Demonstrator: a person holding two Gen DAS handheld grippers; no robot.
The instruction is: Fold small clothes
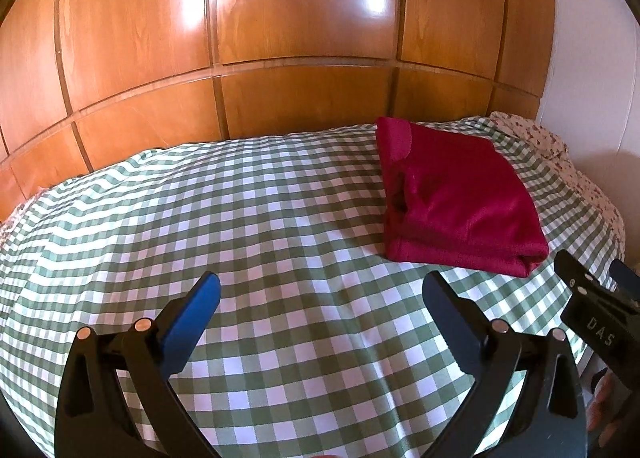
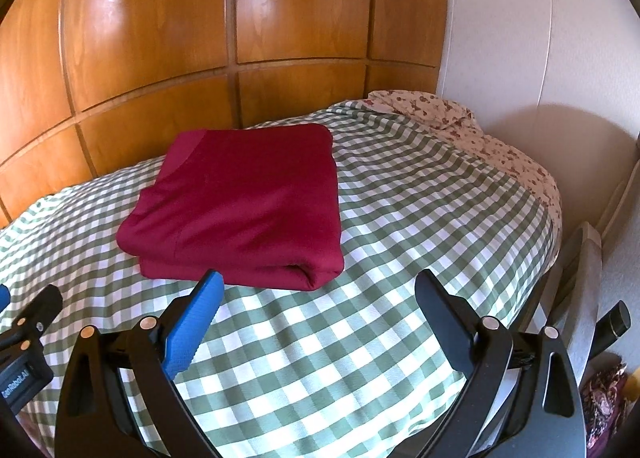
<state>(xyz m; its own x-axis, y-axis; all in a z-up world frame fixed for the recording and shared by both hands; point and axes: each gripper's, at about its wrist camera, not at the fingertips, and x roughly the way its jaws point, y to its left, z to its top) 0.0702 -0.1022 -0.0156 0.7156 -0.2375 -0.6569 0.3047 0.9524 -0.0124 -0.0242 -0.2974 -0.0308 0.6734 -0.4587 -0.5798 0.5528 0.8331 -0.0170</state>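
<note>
A dark red garment [image 1: 460, 194] [image 2: 248, 198] lies folded into a thick rectangle on the green-and-white checked bedcover [image 1: 260, 226] [image 2: 400, 218]. My left gripper [image 1: 322, 286] hovers open over bare bedcover, to the near left of the garment, with nothing between its fingers. My right gripper [image 2: 320, 284] is open too, just short of the garment's near edge and apart from it. The right gripper's black body shows at the right edge of the left wrist view, and the left gripper's body at the left edge of the right wrist view.
Glossy wooden wardrobe panels [image 1: 280, 38] [image 2: 180, 38] rise behind the bed. A floral sheet [image 2: 480, 138] [image 1: 560, 154] shows at the bed's far right corner, next to a white wall [image 2: 540, 38]. The bed drops off at the right, with a grey chair back [image 2: 580, 278] beside it.
</note>
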